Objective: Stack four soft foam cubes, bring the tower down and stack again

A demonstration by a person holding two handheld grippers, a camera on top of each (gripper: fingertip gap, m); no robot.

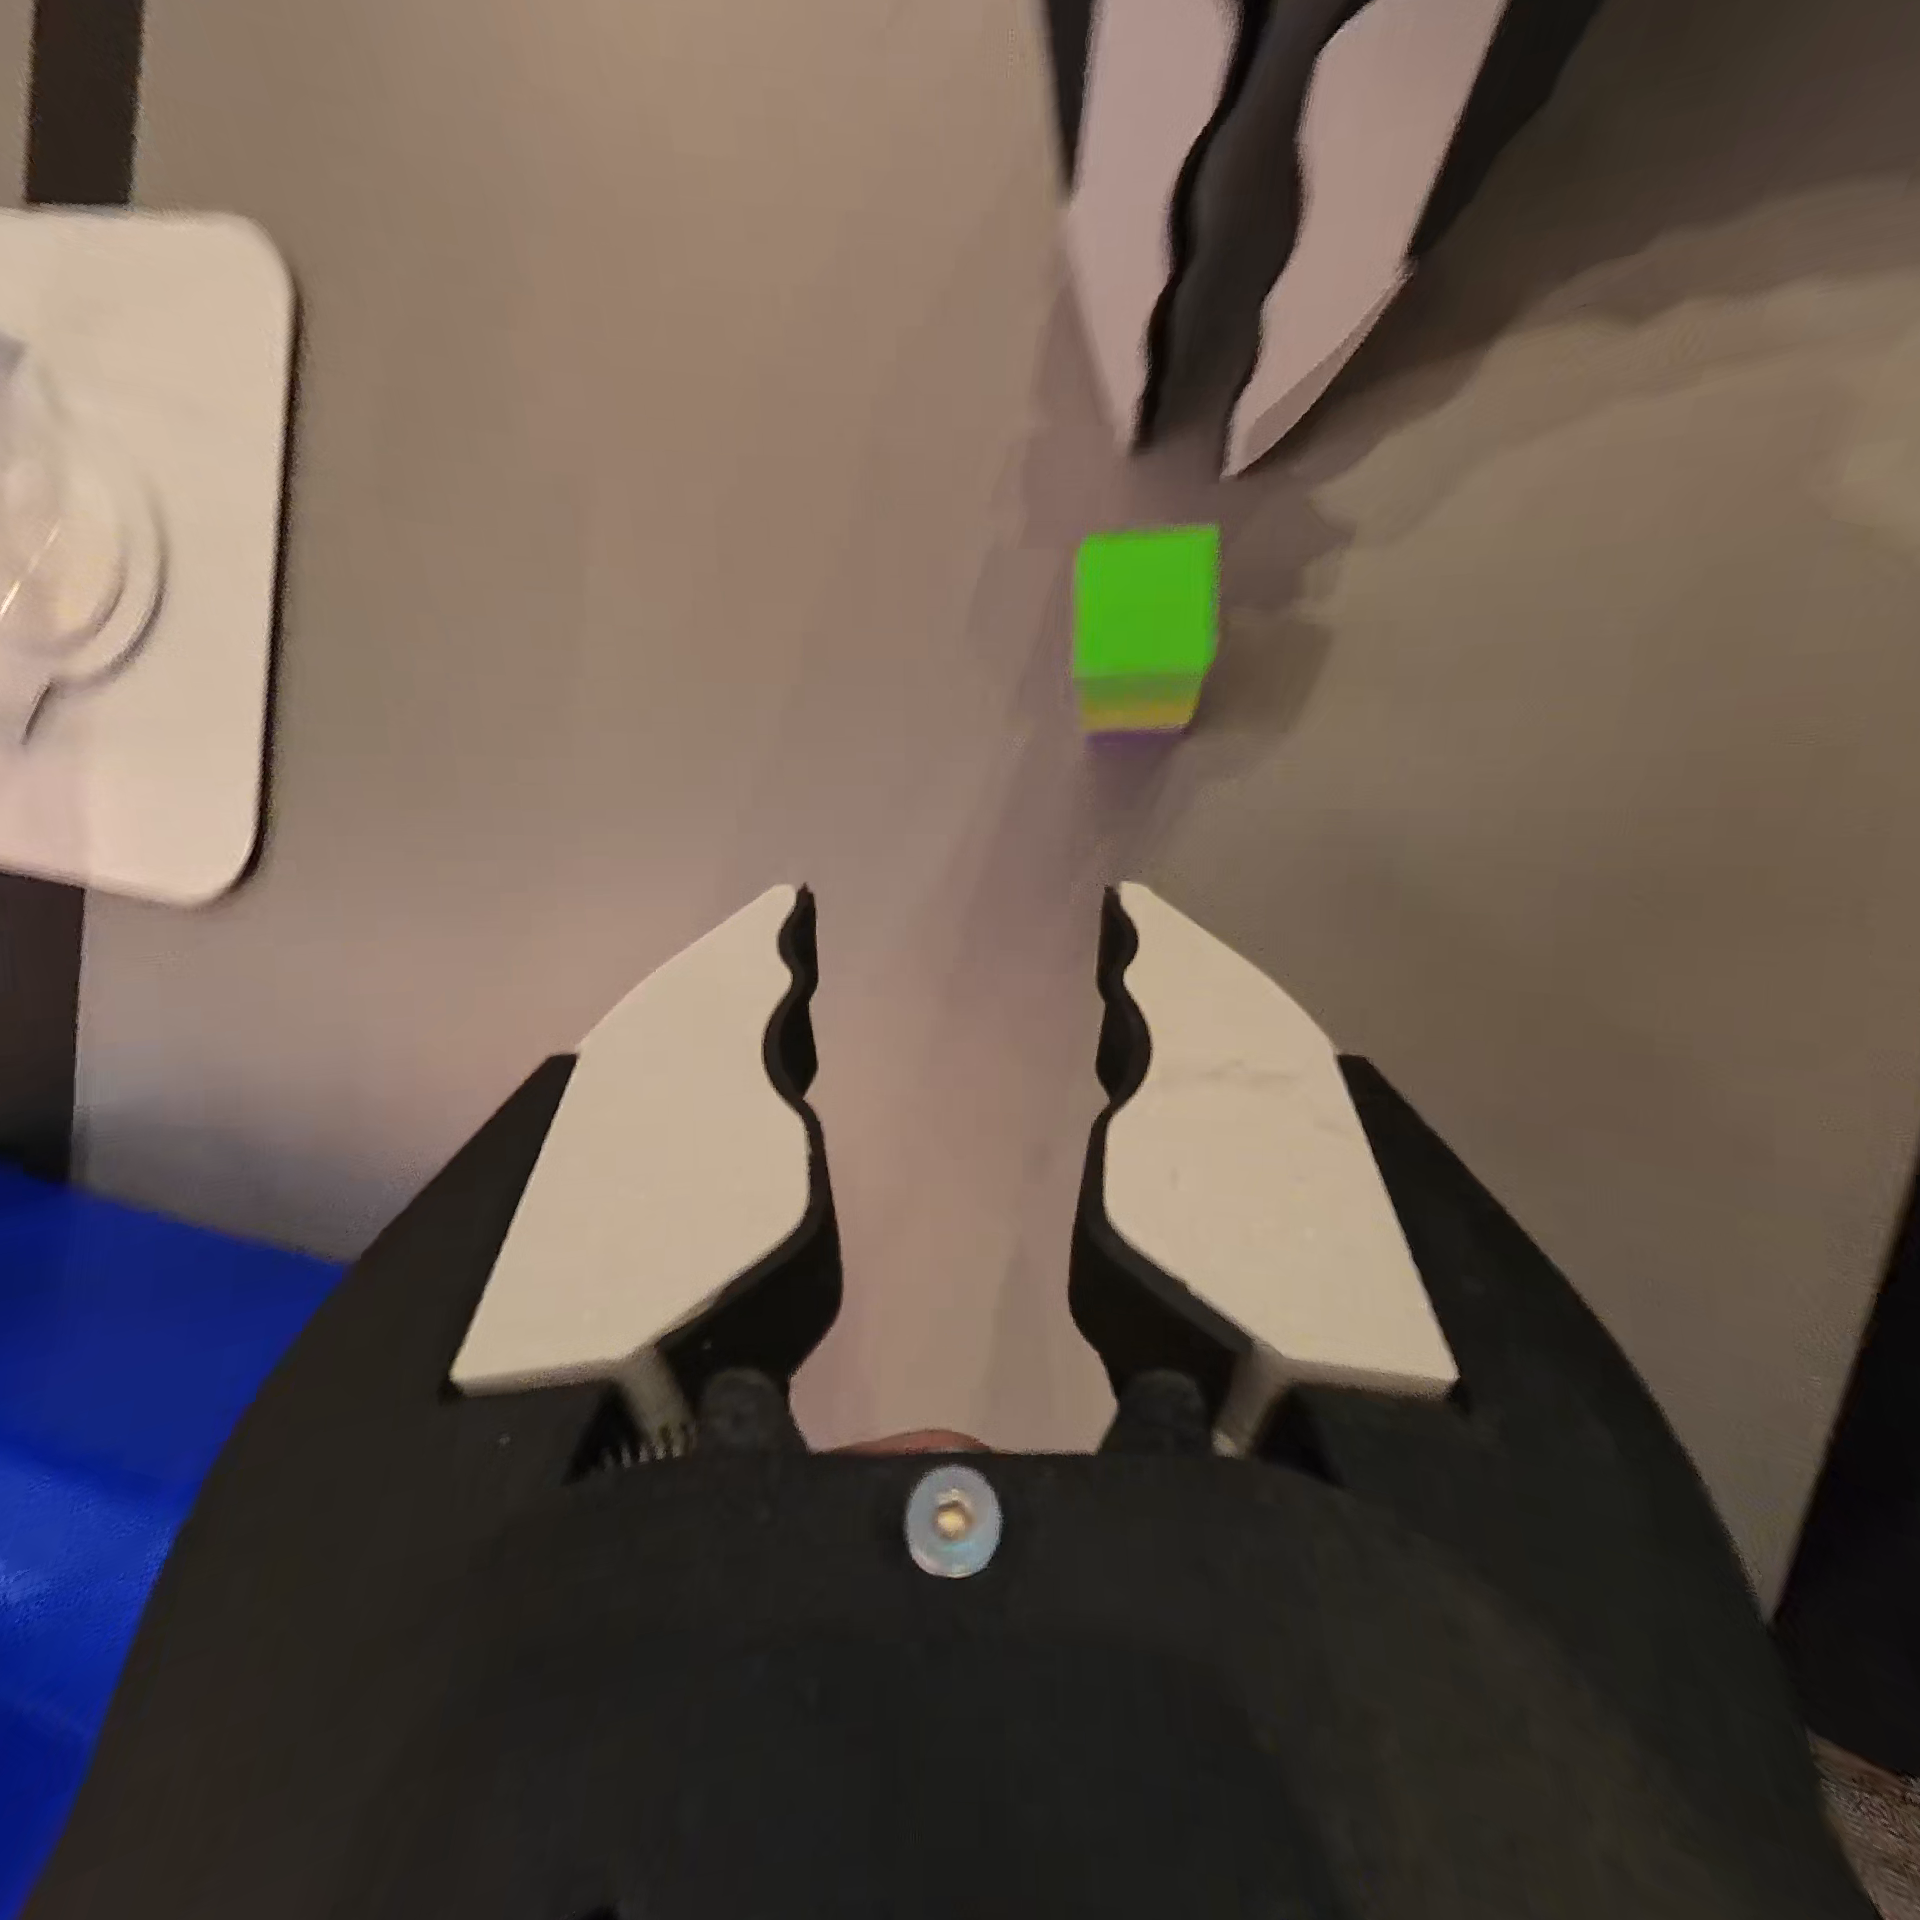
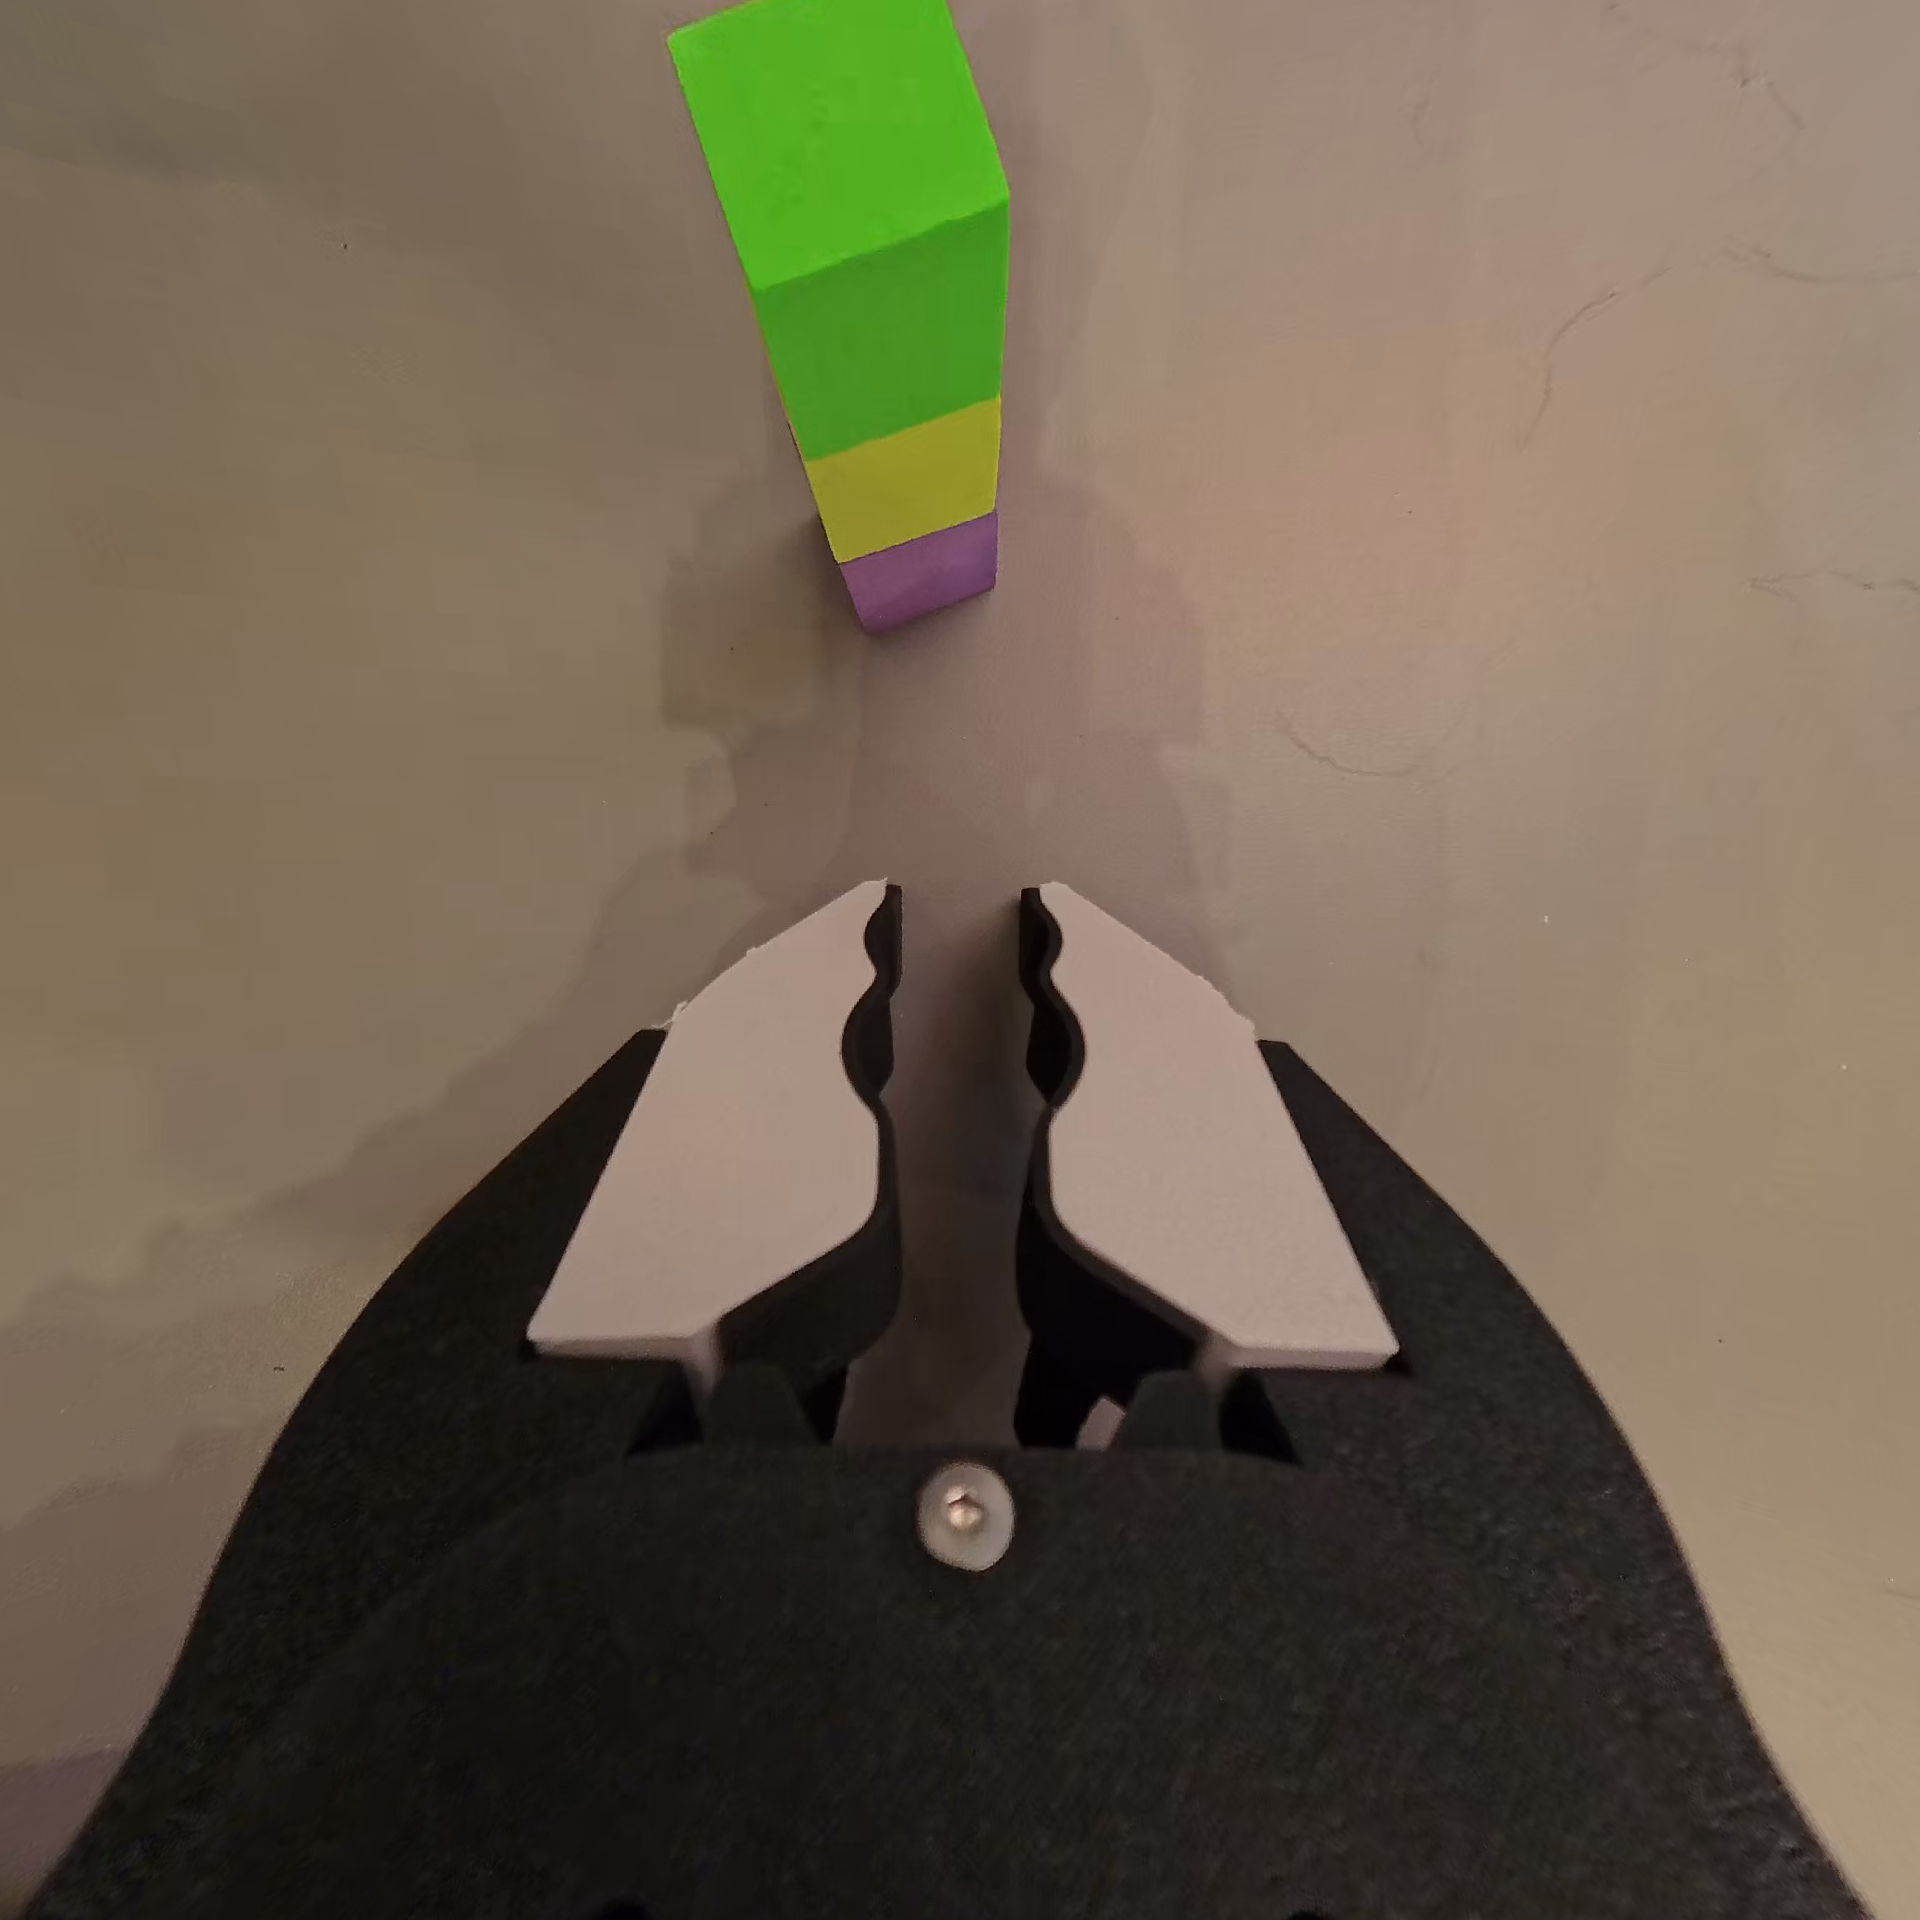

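The left gripper (image 1: pixel 961 904) hung with jaws wide and nothing between them; the right gripper (image 2: pixel 961 904) stood narrower, also bare, well short of the tower. Ahead on the grey tabletop (image 2: pixel 1455 520) rose the upright tower of soft foam cubes (image 2: pixel 894 343), bright green over yellow over purple; whether four cubes stood there was hard to tell. If toppling came next, a gentle push high on the green would probably do best.

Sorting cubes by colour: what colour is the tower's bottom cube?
Purple, clearest in the right wrist view.
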